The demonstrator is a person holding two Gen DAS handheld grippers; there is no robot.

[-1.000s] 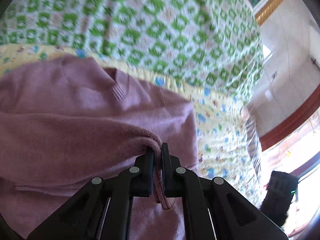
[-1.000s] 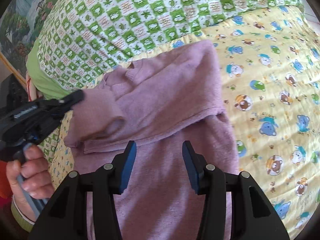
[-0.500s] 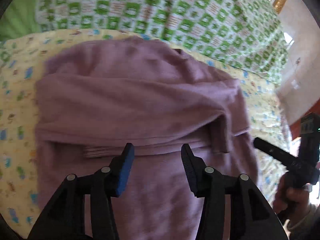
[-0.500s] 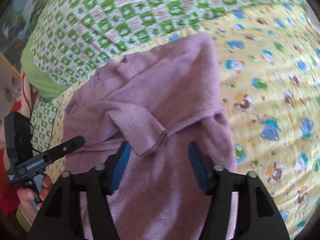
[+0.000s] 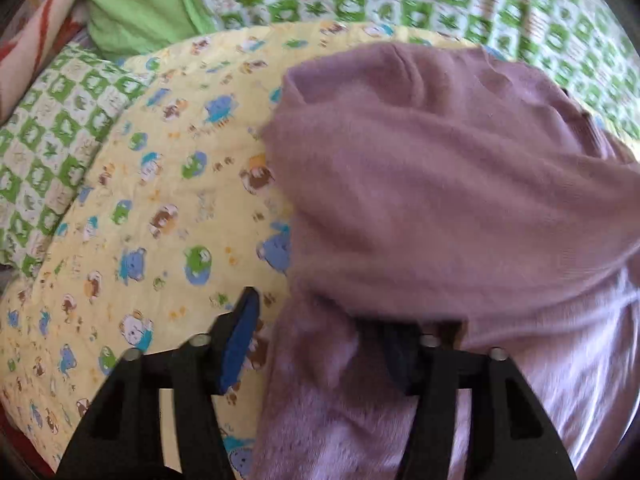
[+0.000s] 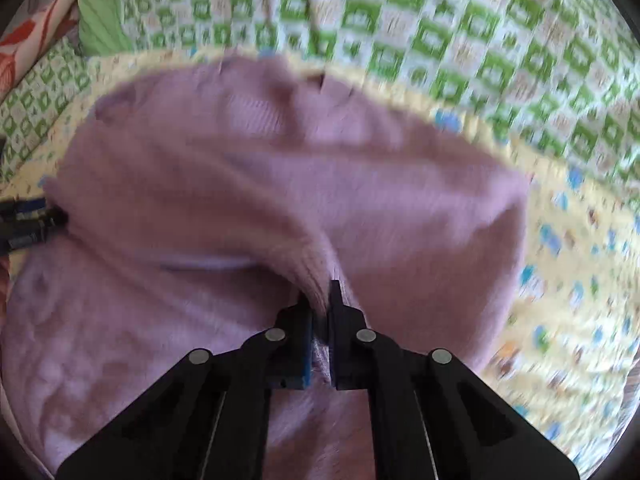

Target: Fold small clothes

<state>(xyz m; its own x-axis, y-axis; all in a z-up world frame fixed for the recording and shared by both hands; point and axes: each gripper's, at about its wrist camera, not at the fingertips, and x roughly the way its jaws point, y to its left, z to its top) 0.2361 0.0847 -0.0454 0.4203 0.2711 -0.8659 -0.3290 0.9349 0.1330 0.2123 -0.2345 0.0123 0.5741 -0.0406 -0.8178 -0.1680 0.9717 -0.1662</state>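
- No words, labels, brands or numbers can be read in either view.
- The yellow quilt carries only cartoon animal prints (no lettering), and the green checked blanket carries small blurred motifs.

In the left wrist view the sweater lies on the quilt, filling the frame from 12 to 5 o'clock, with bare quilt from 7 to 10. A blanket lies behind the quilt, at 12 to 2, and a pillow at 11. The left gripper sits at 6, straddling the sweater's edge. In the right wrist view the right gripper at 6 pinches a sleeve lying over the sweater; the left gripper's fingers touch the sweater at 9.
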